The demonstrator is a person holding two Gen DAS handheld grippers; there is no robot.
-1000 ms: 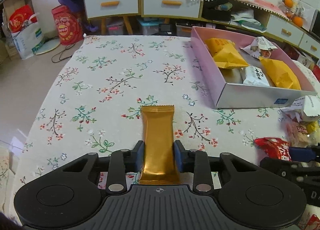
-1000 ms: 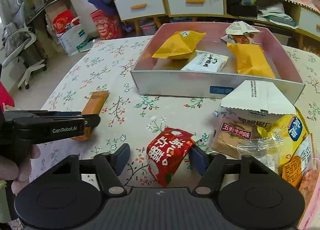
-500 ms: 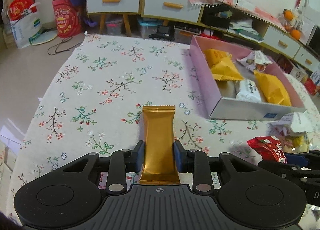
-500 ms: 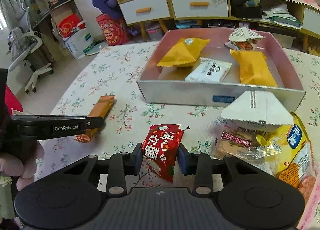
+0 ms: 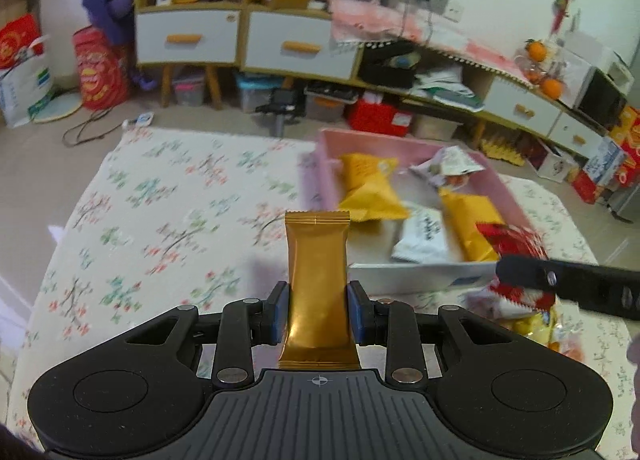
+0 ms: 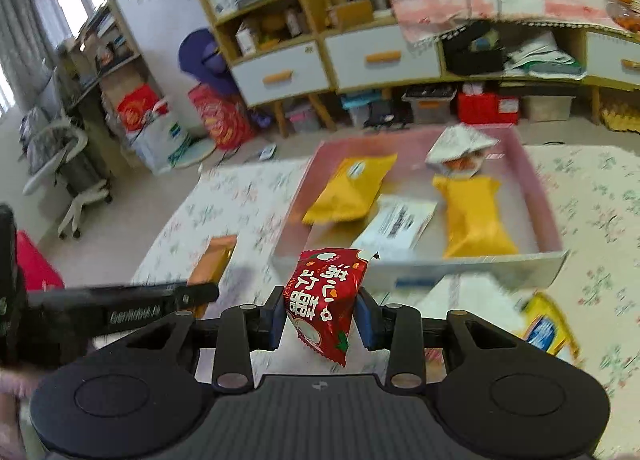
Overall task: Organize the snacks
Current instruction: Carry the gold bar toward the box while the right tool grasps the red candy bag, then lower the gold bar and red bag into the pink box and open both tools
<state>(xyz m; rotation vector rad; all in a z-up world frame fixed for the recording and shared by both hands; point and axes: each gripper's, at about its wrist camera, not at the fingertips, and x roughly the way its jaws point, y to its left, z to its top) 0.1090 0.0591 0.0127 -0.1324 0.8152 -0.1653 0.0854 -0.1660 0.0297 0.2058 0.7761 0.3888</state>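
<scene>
now left gripper (image 5: pixel 318 314) clamps gold bar (image 5: pixel 318 280); right gripper (image 6: pixel 320 318) clamps red packet (image 6: pixel 326 300).

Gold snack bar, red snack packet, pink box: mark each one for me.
gold snack bar (image 5: pixel 318 280), left wrist view, middle of the wrapper.
red snack packet (image 6: pixel 324 296), right wrist view, printed front face.
pink box (image 6: pixel 538 196), right wrist view, right side wall.
</scene>
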